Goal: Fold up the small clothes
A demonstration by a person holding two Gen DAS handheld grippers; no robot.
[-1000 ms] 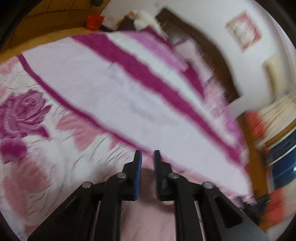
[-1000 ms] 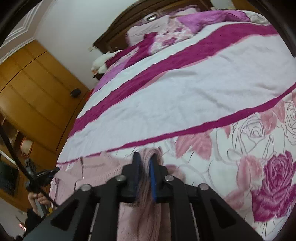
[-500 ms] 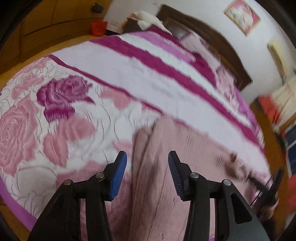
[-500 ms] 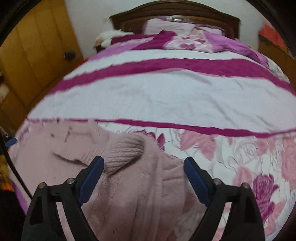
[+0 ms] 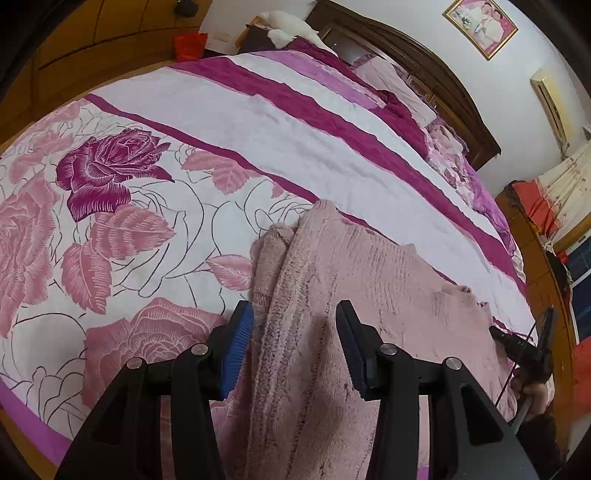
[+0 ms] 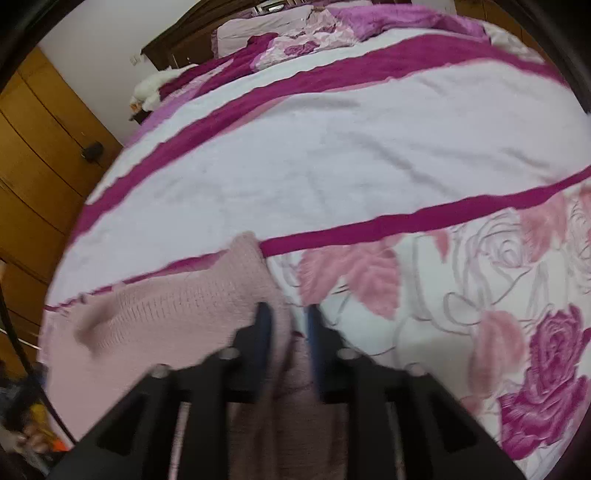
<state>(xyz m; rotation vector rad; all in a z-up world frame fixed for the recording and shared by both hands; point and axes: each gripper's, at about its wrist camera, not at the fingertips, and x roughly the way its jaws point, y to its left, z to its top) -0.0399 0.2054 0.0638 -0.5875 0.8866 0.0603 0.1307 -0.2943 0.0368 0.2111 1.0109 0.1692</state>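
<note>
Pink knit sweater (image 5: pixel 354 302) spread on the bed (image 5: pixel 258 122); both tools changed since half a second ago.

The left hand-held gripper (image 5: pixel 293 334) stays released, its blue pads (image 5: pixel 236 341) wide apart with a raised fold of the sweater lying between them, much as before. The right hand-held gripper (image 6: pixel 286 343), spread wide half a second ago, now has its pads drawn in to a narrow gap around a bunched fold of sweater (image 6: pixel 173 314); blur hides whether they actually pinch it. Ahead of the left hand-held gripper, the sweater's far edge reaches the thin magenta stripe (image 5: pixel 221 151). Beyond lies open white bedspread up to the pillows (image 6: pixel 258 26) and dark headboard (image 5: pixel 424 55). Rose-print cover (image 5: pixel 103 173) lies open to the left of the left hand-held gripper; wooden wardrobe doors (image 6: pixel 33 155) stand to the left of the right one.
</note>
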